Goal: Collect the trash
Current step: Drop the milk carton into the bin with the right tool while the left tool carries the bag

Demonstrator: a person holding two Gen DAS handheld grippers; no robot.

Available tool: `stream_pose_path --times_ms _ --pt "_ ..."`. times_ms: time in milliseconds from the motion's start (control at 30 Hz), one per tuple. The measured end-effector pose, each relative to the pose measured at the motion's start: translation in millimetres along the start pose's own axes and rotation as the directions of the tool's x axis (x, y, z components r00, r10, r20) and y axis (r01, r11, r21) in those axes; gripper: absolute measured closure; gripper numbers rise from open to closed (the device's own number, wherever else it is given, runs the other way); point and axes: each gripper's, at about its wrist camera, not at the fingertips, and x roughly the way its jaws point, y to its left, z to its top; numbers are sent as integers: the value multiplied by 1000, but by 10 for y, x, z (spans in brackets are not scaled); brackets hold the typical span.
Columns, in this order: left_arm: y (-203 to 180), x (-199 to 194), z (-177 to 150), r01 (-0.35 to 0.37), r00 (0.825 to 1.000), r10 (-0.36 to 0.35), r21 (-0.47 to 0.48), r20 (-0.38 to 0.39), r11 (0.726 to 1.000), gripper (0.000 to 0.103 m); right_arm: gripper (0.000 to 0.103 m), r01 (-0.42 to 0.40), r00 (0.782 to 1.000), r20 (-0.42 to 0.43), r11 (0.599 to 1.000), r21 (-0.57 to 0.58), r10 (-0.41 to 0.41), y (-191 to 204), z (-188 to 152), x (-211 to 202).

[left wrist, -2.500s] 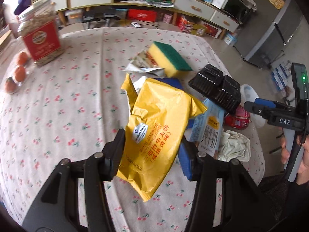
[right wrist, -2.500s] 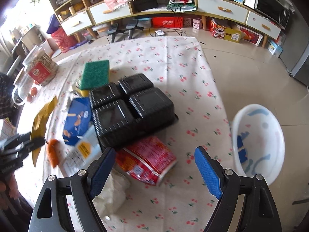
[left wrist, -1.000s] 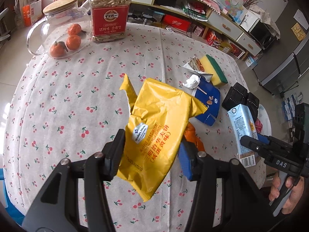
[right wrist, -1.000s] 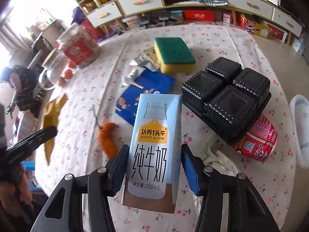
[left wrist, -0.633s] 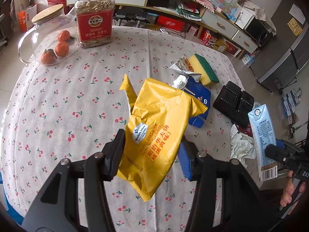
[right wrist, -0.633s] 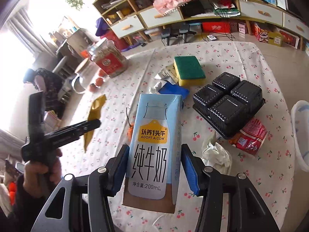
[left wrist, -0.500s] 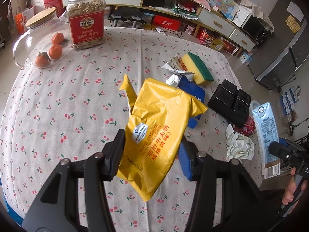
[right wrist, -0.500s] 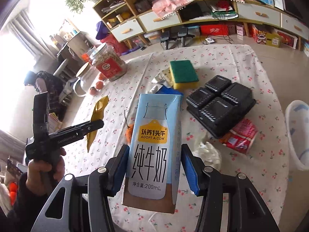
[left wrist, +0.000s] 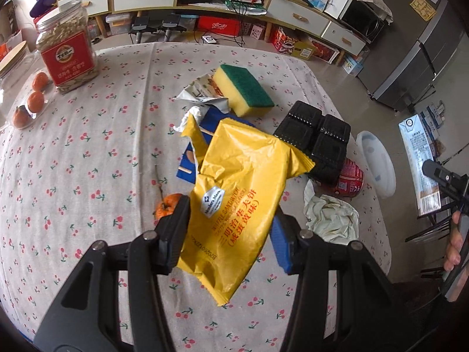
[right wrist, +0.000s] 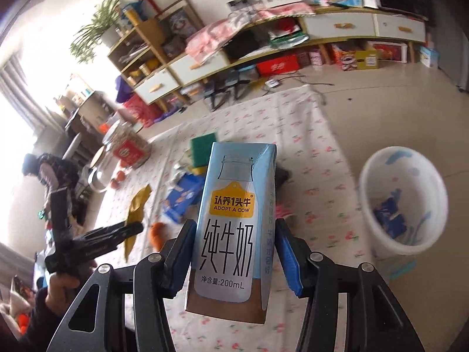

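My left gripper (left wrist: 230, 234) is shut on a yellow snack wrapper (left wrist: 240, 193) and holds it above the cherry-print table (left wrist: 88, 146). My right gripper (right wrist: 234, 252) is shut on a light-blue milk carton (right wrist: 234, 205), held upright in the air beyond the table's right edge; the carton also shows in the left wrist view (left wrist: 419, 161). A white trash bin (right wrist: 401, 199) stands on the floor right of the table, with blue trash inside. On the table lie a blue wrapper (left wrist: 205, 135), a crumpled tissue (left wrist: 331, 214), a red cup (left wrist: 350, 179) and a black tray (left wrist: 319, 138).
A yellow-green sponge (left wrist: 243, 89), a silver foil wrapper (left wrist: 199, 94) and an orange peel (left wrist: 167, 205) lie mid-table. A seed jar (left wrist: 67, 61) and oranges (left wrist: 35, 99) stand at the far left. Shelves and drawers (left wrist: 234, 0) line the back wall.
My right gripper picked up the milk carton, lifted it, and swung right toward the white bin. My left gripper keeps holding the yellow wrapper and has moved closer over the table.
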Motion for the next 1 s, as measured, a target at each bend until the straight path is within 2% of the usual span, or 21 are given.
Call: stream_pose_path --times_ms 133,367,667,867,1000 --pt "-175 37 74 0 1000 0 33 3 999 50 49 66 997 24 995 72 -68 -463 96 -120" --pt "-555 65 169 20 1000 -21 75 14 997 50 48 200 977 29 960 198 -210 -1252 148 -259" --pt "-1133 219 298 88 996 -88 154 -9 984 50 48 253 966 -47 901 351 -254 -2012 44 -189" --pt "-1547 395 383 123 992 -117 191 -40 974 50 48 272 962 -72 890 367 -264 -2179 35 -85" --pt "-1814 488 440 126 992 -118 223 -52 967 50 48 253 967 -64 889 382 -248 -2236 52 -47"
